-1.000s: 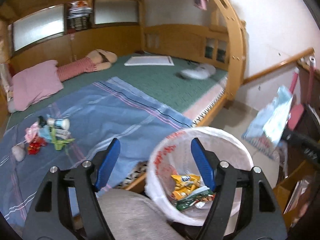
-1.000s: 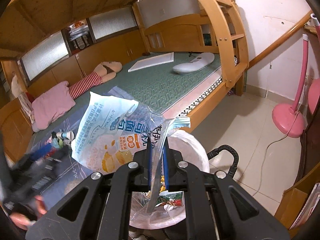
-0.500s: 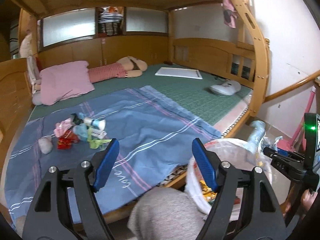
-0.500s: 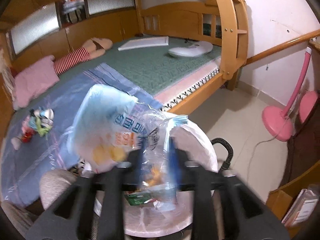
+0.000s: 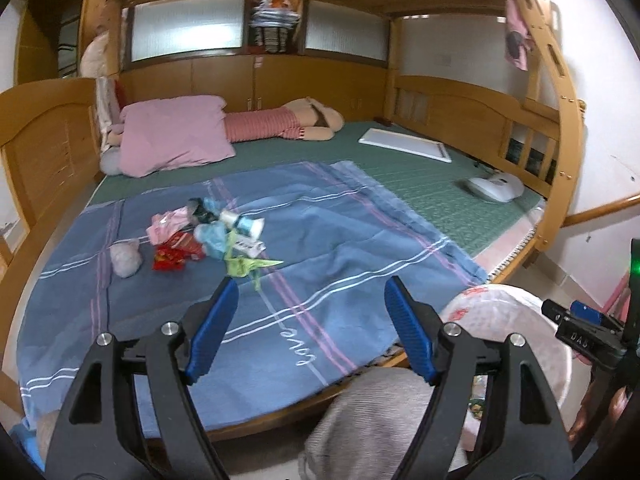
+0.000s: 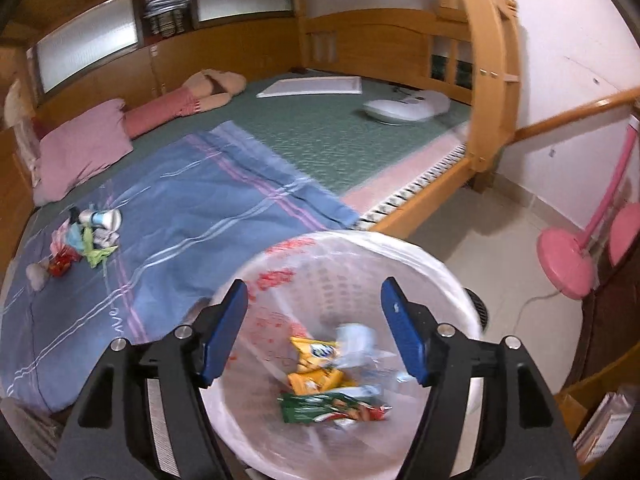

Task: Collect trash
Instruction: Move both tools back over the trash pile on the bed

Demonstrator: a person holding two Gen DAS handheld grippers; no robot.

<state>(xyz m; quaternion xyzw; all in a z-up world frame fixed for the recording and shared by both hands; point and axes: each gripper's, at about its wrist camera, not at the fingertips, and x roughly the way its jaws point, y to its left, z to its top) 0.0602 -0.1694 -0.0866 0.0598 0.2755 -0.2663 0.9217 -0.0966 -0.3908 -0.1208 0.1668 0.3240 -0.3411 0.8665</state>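
Observation:
A pile of trash (image 5: 204, 236) (red, pink, green wrappers and a small bottle) lies on the blue blanket (image 5: 320, 248); the right wrist view has the same pile (image 6: 86, 236) at its left. My left gripper (image 5: 310, 320) is open above the blanket's near part, short of the pile, nothing between its fingers. My right gripper (image 6: 314, 320) hangs over the white lined bin (image 6: 400, 256), its jaws opening and empty. A pale blue plastic bag (image 6: 356, 340) lies blurred in the bin on yellow and green wrappers (image 6: 320, 384). The bin (image 5: 532, 320) also stands at the left view's lower right.
The bed (image 5: 432, 188) carries a pink pillow (image 5: 176, 132), a striped doll (image 5: 288, 124), a white board (image 5: 404, 146) and a white device (image 5: 496, 186). A wooden ladder post (image 6: 492, 80) stands at the bed's corner. A pink fan base (image 6: 568, 260) rests on the tiled floor. A grey knee (image 5: 380, 420) shows low down.
My right gripper opened and let go of the pale blue bag, which dropped into the bin. My left gripper swung left from over the bin toward the blanket and the trash pile.

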